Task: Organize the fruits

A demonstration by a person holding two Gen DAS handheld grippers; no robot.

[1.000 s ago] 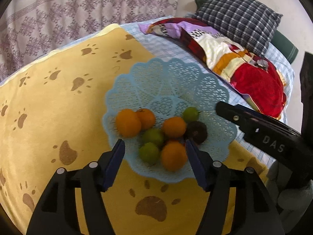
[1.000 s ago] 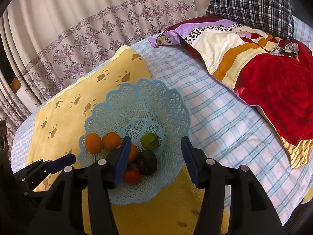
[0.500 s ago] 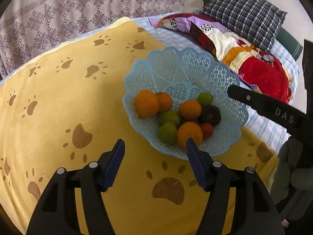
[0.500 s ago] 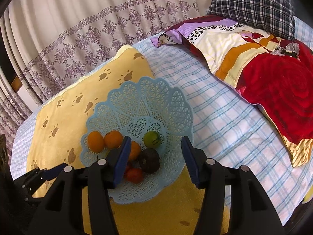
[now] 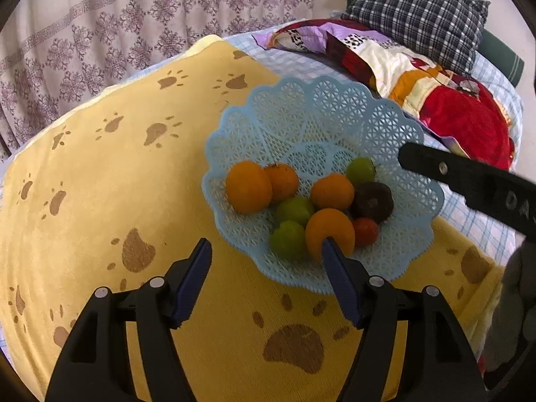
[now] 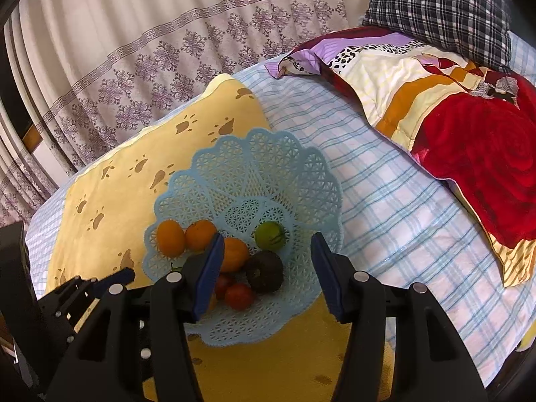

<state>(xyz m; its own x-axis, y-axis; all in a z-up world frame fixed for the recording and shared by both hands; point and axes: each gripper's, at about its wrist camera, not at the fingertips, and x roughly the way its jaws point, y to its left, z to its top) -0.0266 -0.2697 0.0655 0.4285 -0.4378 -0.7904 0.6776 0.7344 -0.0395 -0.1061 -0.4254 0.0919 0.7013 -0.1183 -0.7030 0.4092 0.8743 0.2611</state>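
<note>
Both claws, left claw point(image 5: 264, 261) and right claw point(image 6: 266, 261), have just been opening, empty; nudging the basket point(image 5: 335, 107) on the soft bed could roll fruit out.

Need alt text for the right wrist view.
A blue lattice basket holding oranges, a lime, a dark fruit and tomatoes sits on a yellow paw-print blanket on a bed. The right gripper is open and empty above it.

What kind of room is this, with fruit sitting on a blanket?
Most likely a bedroom: the blue fruit basket sits on a bed with a checked sheet, a plaid pillow and folded quilt, with curtains behind.
</note>
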